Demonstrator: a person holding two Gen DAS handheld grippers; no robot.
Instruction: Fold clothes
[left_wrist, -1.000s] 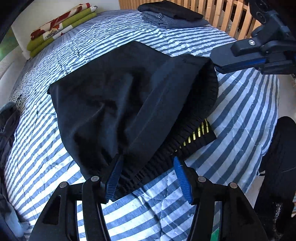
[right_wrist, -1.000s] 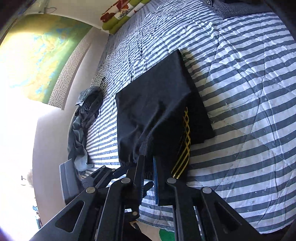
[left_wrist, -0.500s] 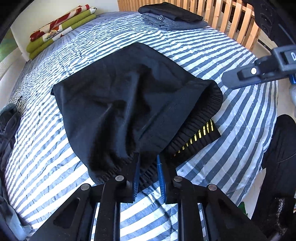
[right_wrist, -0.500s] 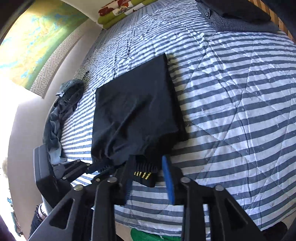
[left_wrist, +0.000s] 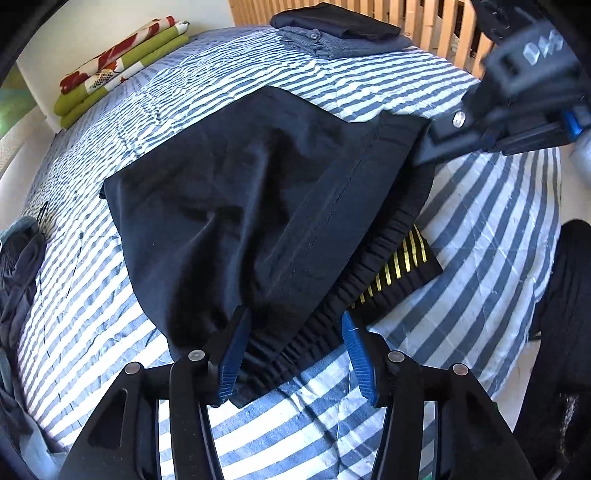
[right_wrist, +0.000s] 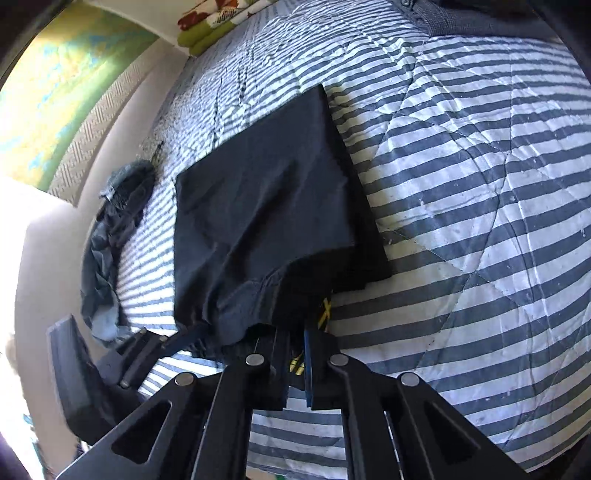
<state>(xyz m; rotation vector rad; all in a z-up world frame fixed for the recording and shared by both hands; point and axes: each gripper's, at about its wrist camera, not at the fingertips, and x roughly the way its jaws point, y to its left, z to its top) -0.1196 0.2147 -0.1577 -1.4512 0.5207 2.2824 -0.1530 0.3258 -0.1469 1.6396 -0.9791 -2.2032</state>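
Note:
Black shorts (left_wrist: 236, 206) with an elastic waistband and yellow stripe trim (left_wrist: 399, 266) lie folded on the striped bedspread (left_wrist: 480, 229). My left gripper (left_wrist: 294, 318) hovers at the near waistband. Its jaws are opening, with the gathered waistband between the blue pads (left_wrist: 357, 356), and the right pad stands off the cloth. My right gripper (right_wrist: 295, 334) is shut on the shorts' (right_wrist: 266, 206) waistband edge by the yellow trim (right_wrist: 325, 314). In the left wrist view the right gripper (left_wrist: 424, 153) pinches the shorts' right corner, held slightly up.
A stack of folded dark clothes (left_wrist: 343, 33) rests at the far edge by wooden slats (left_wrist: 424, 18). A folded green and red blanket (left_wrist: 118, 66) lies at the back left. Crumpled blue-grey clothes (right_wrist: 110, 240) sit at the bed's left side.
My left gripper was pinched on the waistband half a second ago and now has its jaws apart. My right gripper was open then and has shut on the shorts' edge.

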